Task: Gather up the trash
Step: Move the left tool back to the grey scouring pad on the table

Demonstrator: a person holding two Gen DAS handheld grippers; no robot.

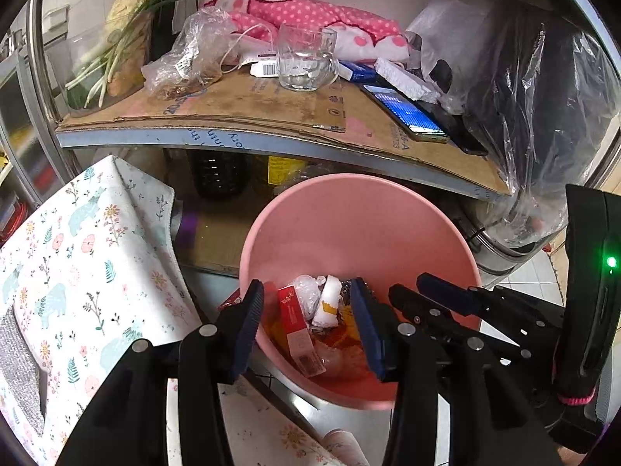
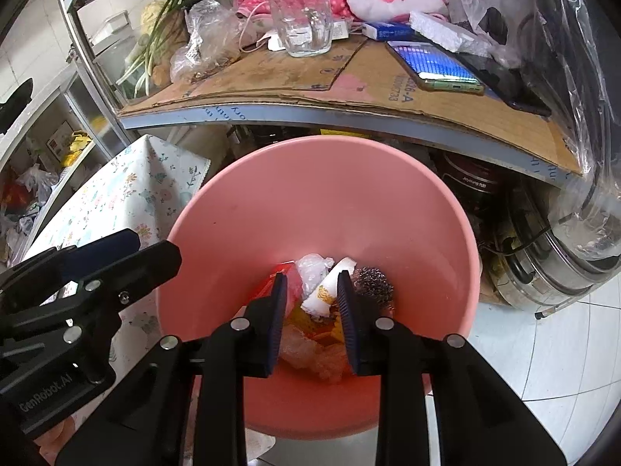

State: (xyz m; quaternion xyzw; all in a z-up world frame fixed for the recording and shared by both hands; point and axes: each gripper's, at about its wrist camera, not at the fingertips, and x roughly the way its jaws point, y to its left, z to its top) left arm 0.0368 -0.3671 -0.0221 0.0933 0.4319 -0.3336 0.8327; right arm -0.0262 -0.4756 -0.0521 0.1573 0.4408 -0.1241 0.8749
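Observation:
A pink plastic bin [image 1: 349,209] [image 2: 318,194] stands on the floor below a shelf. It holds trash: a red box [image 1: 297,322], crumpled clear plastic [image 1: 308,291] [image 2: 312,268], a white wrapper [image 1: 328,303] [image 2: 326,291], orange scraps and a steel scourer [image 2: 374,285]. My left gripper [image 1: 308,291] is open and empty over the bin's near rim. My right gripper [image 2: 312,285] is open and empty above the trash. Each gripper shows in the other's view, the right one [image 1: 423,287] and the left one [image 2: 151,248].
A cardboard-covered shelf [image 1: 271,112] [image 2: 349,89] carries a glass mug [image 1: 306,58], plastic bag [image 1: 190,54], phone [image 1: 407,110], pink dotted cloth [image 1: 310,11] and greens [image 1: 112,58]. A floral-cloth table [image 1: 77,272] is at the left. A metal pot [image 2: 543,272] is at the right.

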